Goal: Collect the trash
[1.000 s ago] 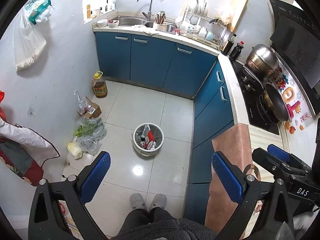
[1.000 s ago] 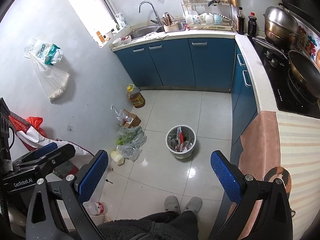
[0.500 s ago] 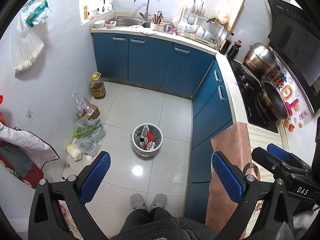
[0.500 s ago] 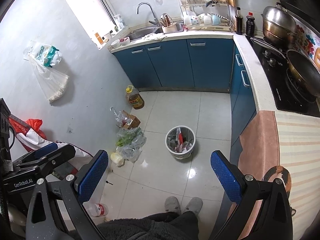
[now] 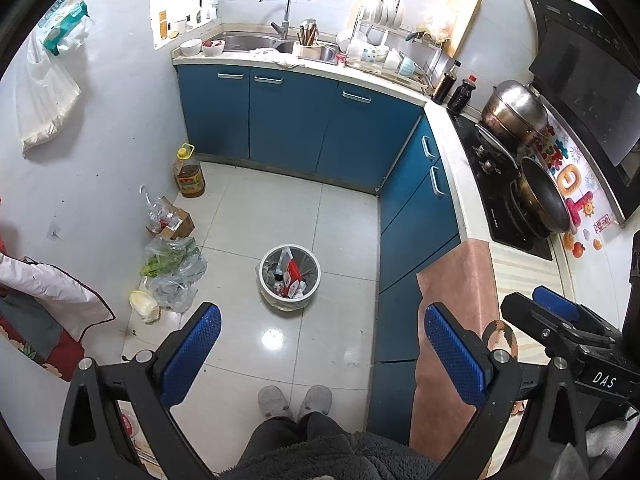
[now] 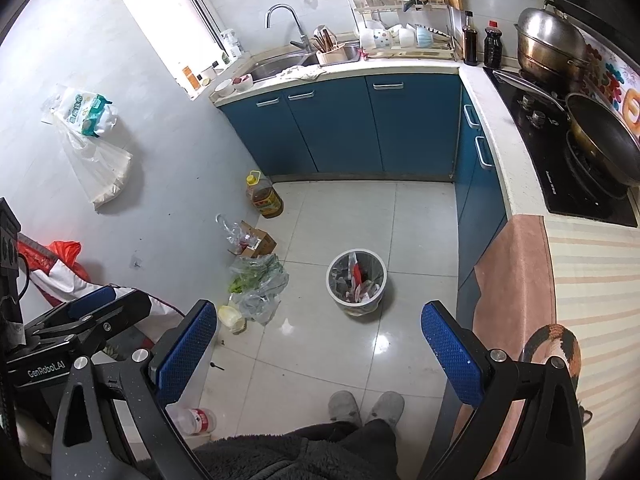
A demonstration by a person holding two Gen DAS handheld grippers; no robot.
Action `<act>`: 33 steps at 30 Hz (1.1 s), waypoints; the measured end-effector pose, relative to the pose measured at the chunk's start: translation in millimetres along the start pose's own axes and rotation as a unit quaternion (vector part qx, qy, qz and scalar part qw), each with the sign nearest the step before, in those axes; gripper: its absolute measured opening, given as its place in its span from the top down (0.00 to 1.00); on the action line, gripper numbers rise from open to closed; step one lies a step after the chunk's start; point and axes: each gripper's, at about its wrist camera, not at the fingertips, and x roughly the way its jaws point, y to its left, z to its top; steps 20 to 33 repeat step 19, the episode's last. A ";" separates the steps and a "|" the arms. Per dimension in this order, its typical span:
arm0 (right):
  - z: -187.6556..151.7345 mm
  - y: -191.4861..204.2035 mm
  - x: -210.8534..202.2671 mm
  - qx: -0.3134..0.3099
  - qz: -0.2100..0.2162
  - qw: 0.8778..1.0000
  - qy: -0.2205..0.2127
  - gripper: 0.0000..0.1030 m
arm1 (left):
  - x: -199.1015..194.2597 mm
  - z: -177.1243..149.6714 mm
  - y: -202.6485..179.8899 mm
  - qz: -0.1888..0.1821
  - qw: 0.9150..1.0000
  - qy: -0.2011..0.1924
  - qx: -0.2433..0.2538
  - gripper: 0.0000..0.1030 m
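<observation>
A: How do the claws stand?
B: The left claw [image 5: 320, 344] hangs high over the kitchen floor [image 5: 280, 216] with its blue pads spread wide and nothing between them. The right claw [image 6: 318, 340] is the same, fingers far apart and empty, held just beside the left one.

A: And the trash?
B: The waste bin [image 5: 289, 276] stands on the tiles ahead of both claws, well below them, near the middle of the floor. It is lined with a bag and holds wrappers, one of them red. The person's grey slippers [image 6: 366, 406] show near the bottom edge, nearer than the bin.

A: What lies off to the side?
B: Along the left wall sit a clear bag of greens [image 6: 258, 280], a small cardboard box [image 6: 256, 240] beyond it, then an oil jug [image 6: 264, 198] by the blue cabinets [image 5: 296, 124]. A plastic bottle [image 6: 196, 420] lies on the floor close to the left finger in the right wrist view.

A: And to the right?
B: The table [image 6: 592, 280] under a striped cloth, then the stove [image 5: 508, 200] with a wok [image 5: 544, 196] and a steel pot [image 5: 514, 110]. The sink [image 5: 248, 40] is at the far wall.
</observation>
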 end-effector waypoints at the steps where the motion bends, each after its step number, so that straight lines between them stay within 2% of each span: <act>1: -0.1 -0.2 -0.2 0.000 0.000 1.000 0.000 0.00 | -0.1 0.4 1.1 -0.001 1.000 0.000 0.001 0.00; 33: -0.9 -2.3 -3.9 0.007 -0.004 1.000 -0.002 0.00 | -0.2 -0.2 -0.8 -0.003 1.000 0.001 0.004 0.00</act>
